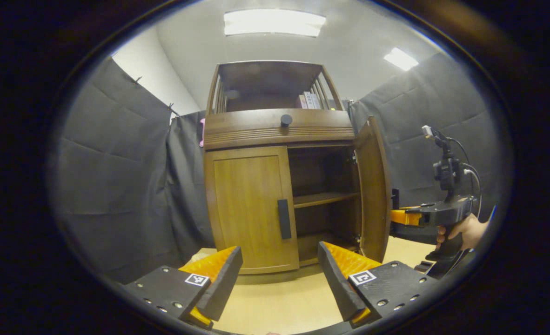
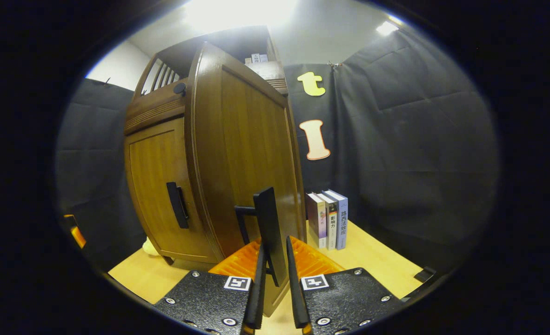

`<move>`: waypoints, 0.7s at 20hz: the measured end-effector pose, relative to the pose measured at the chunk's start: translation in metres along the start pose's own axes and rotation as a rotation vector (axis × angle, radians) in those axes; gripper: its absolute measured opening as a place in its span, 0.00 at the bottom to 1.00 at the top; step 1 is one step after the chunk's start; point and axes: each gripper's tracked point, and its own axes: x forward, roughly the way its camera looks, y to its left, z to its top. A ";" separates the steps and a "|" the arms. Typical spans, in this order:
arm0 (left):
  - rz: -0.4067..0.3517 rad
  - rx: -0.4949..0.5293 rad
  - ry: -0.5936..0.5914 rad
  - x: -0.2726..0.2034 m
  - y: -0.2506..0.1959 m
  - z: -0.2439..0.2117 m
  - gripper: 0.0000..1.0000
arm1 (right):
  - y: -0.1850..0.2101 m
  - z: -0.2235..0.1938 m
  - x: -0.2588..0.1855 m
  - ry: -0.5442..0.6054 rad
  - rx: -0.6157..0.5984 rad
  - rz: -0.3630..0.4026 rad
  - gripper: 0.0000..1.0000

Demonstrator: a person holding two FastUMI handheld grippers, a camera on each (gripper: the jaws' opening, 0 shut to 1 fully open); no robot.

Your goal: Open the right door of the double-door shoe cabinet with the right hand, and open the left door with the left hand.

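Shoe cabinet (image 1: 275,186) dead ahead: right door (image 1: 372,190) swung wide, right gripper (image 2: 275,274) clamped on its handle (image 2: 268,232). Left door (image 1: 251,209) shut, upright handle (image 1: 284,218) straight beyond left gripper (image 1: 279,279), gaping, empty, nearer.

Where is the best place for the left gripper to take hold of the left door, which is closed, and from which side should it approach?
Probably the left door's handle: an upright bar standing off the panel near its inner edge. Bring the open left gripper straight at the front, one finger on each side of the bar.
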 end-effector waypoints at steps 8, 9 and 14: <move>-0.049 0.011 -0.005 0.001 -0.004 -0.004 0.99 | -0.064 0.002 -0.014 -0.003 0.001 -0.138 0.12; -0.056 0.011 -0.006 0.000 -0.004 -0.004 0.99 | -0.072 0.002 -0.017 -0.007 -0.002 -0.156 0.12; -0.101 0.000 -0.011 -0.001 -0.007 -0.002 0.99 | -0.109 0.004 -0.031 -0.024 -0.007 -0.245 0.12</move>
